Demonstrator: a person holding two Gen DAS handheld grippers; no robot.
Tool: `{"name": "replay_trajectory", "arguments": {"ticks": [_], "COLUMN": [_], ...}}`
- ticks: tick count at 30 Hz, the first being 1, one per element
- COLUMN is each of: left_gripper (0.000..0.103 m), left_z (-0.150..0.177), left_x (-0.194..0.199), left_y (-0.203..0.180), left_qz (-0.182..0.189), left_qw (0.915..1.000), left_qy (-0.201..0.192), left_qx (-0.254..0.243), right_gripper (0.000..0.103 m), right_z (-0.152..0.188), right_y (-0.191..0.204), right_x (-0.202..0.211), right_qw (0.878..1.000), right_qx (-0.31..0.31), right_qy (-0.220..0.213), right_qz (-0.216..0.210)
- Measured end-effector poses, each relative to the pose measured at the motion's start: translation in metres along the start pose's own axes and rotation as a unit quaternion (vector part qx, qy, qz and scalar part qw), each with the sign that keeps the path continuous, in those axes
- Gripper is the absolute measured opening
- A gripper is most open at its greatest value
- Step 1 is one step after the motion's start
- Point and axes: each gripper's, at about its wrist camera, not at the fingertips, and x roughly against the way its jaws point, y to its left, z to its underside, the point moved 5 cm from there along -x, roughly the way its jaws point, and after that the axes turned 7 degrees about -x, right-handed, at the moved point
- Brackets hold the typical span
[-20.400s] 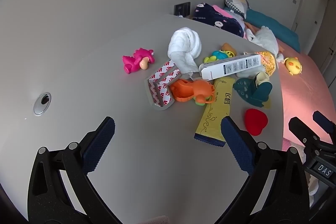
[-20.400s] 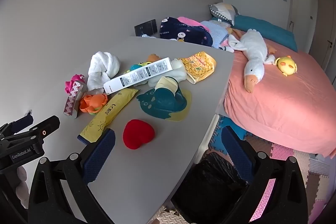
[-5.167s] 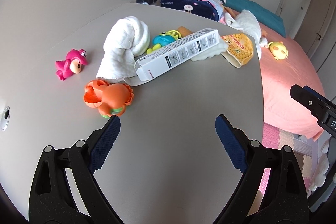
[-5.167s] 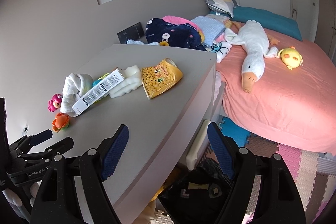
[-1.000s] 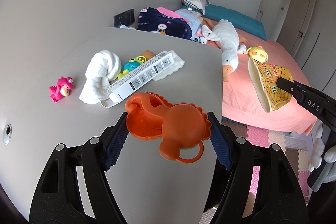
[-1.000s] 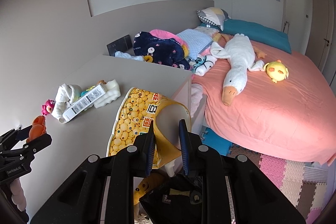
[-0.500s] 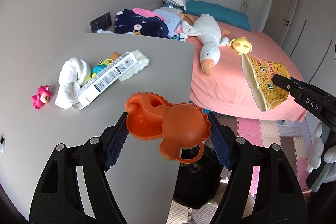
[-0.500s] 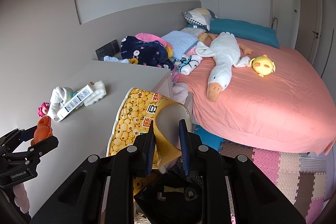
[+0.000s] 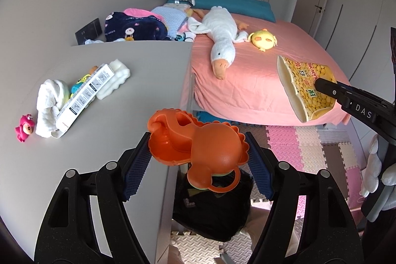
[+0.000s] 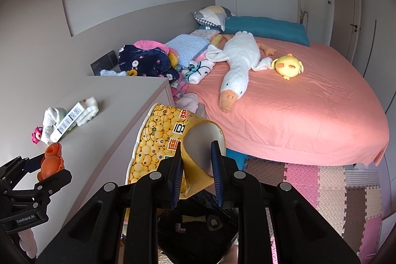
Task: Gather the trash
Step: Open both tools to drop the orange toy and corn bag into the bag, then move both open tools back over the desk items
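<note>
Both hand-held grippers have swung off the worktop: left hand-held gripper clamps the orange toy, right hand-held gripper pinches the snack bag, above the black bin bag, ready to drop.

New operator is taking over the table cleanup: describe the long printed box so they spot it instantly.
On the grey table left of the pink bed, a small pile sits near the wall. The long white box with black print leans diagonally across it, the only flat-sided item among a rolled white towel and toys.
</note>
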Motion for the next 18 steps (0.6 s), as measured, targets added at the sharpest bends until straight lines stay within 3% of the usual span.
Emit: {"name": "replay_trajectory", "arguments": {"ticks": [10, 11, 12, 13, 15, 18], "left_gripper": [0.072, 0.073, 0.076, 0.088, 0.094, 0.095], "left_z": [0.006, 0.008, 0.010, 0.012, 0.014, 0.014], "left_x": [-0.020, -0.021, -0.021, -0.019, -0.012, -0.006], "left_y": [-0.033, -0.035, -0.034, -0.032, -0.023, -0.008], "left_qz": [0.030, 0.033, 0.028, 0.017, -0.014, -0.016], "left_qw": [0.9984, 0.9981, 0.9982, 0.9985, 0.9989, 0.9996], "left_qy": [0.033, 0.035, 0.035, 0.032, 0.021, 0.020], "left_qx": [-0.034, -0.038, -0.040, -0.041, -0.040, -0.015], "right_gripper": [0.024, 0.027, 0.043, 0.061, 0.068, 0.068], "right_z": [0.006, 0.008, 0.008, 0.007, 0.004, 0.000], "right_y": [-0.023, -0.023, -0.023, -0.024, -0.023, -0.023], "right_x": [-0.004, -0.006, -0.006, -0.003, 0.003, 0.006], "right_qw": [1.000, 0.999, 0.999, 0.999, 1.000, 1.000], "right_qx": [-0.005, -0.002, -0.004, -0.007, -0.008, -0.013], "right_qy": [0.022, 0.028, 0.029, 0.021, 0.001, -0.007], "right_qz": [0.015, 0.016, 0.019, 0.024, 0.028, 0.023]}}
